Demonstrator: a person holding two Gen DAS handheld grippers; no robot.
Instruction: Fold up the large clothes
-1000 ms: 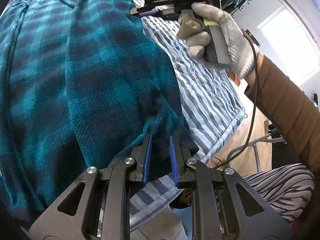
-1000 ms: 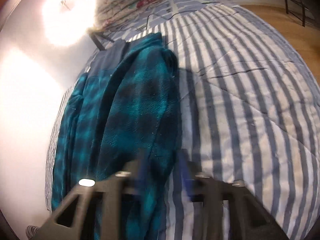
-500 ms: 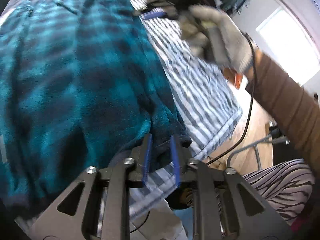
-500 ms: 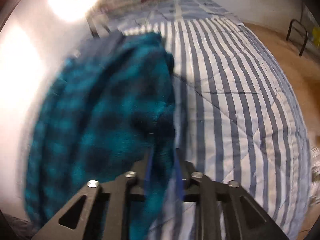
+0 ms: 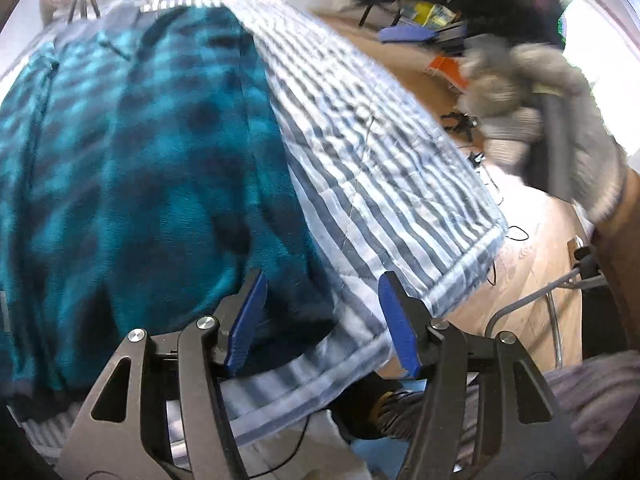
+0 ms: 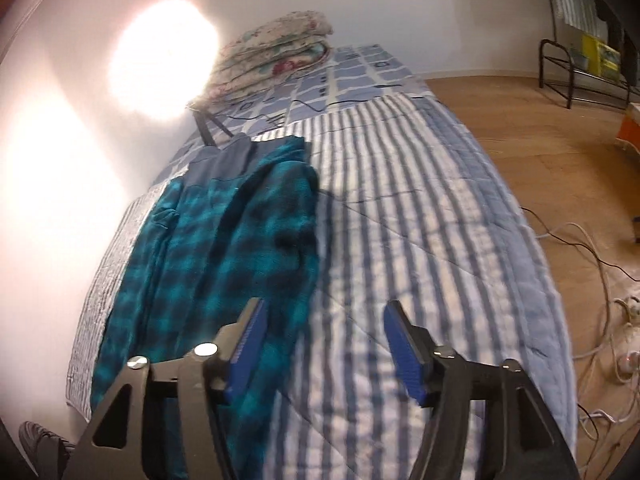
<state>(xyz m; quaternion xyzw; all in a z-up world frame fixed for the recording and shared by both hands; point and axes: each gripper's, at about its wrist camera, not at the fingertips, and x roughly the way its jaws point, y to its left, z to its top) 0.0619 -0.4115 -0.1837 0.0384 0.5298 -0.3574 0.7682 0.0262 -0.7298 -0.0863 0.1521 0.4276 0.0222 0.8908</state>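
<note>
A teal plaid fleece garment [image 5: 132, 168] lies folded lengthwise on the striped quilt [image 5: 384, 176] of the bed. My left gripper [image 5: 320, 300] hovers over the garment's near right corner, its jaws opening, with no cloth pinched between the blue pads. In the right wrist view the garment [image 6: 224, 248] stretches along the bed's left side, its grey hem at the far end. My right gripper [image 6: 324, 332] hangs above the garment's right edge and the quilt [image 6: 420, 216], jaws opening, nothing held. A gloved hand [image 5: 532, 120] grips the right tool at the upper right of the left wrist view.
Folded floral blankets [image 6: 272, 52] are stacked at the bed's head, with a black tripod [image 6: 208, 128] beside them. The wall runs along the bed's left. Wooden floor [image 6: 552, 152] on the right carries cables, a metal rack [image 6: 576, 76] and clutter. A striped-trousered leg [image 5: 592, 392] stands by the bed's corner.
Both grippers have let go of the garment's edge and opened wide. They lifted and drew back from the bed, the right one much farther, and the fleece now lies flat.
</note>
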